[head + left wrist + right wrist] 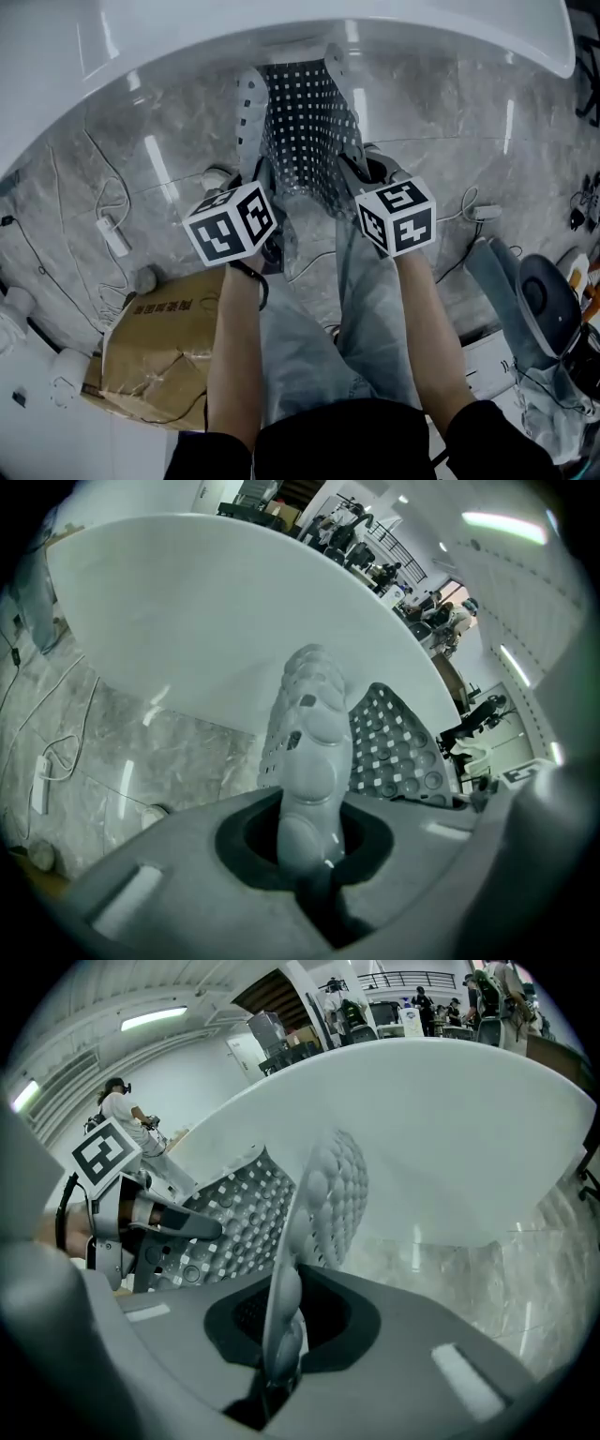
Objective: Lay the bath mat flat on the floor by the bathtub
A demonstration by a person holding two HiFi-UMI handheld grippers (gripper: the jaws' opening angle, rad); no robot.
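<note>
Power strip [112,234]: white plastic block with thin looping cables, lying on the floor at the far left, well apart from where the mat hangs
Cardboard box [169,356]: brown, creased and dented, printed on top; it stands by the person's left leg, behind the work area, so it should not get in the way
Left gripper [311,850]: jaws clenched on the mat's left edge; gripping the rim, not the middle, lets the sheet hang open
Bath mat [305,122]: held in the air between the two grippers, hanging down in front of the tub wall above the floor, not yet laid; whether its lower end touches the floor cannot be told; grey, soft and rubbery-looking, with rounded pebble-like bumps along the scalloped edges and a grid of small square holes and round suction cups across the middle; a hold on both sides keeps it spread so it can go down flat, by my reading
Right gripper [279,1335]: jaws clamped on the mat's right edge, seen edge-on as a thin bumpy strip
Floor [441,122]: glossy grey marble-patterned tile, bare beside the tub, the likely landing place
Bathtub [487,37]: smooth white curved shell, glossy, arching across the top
</note>
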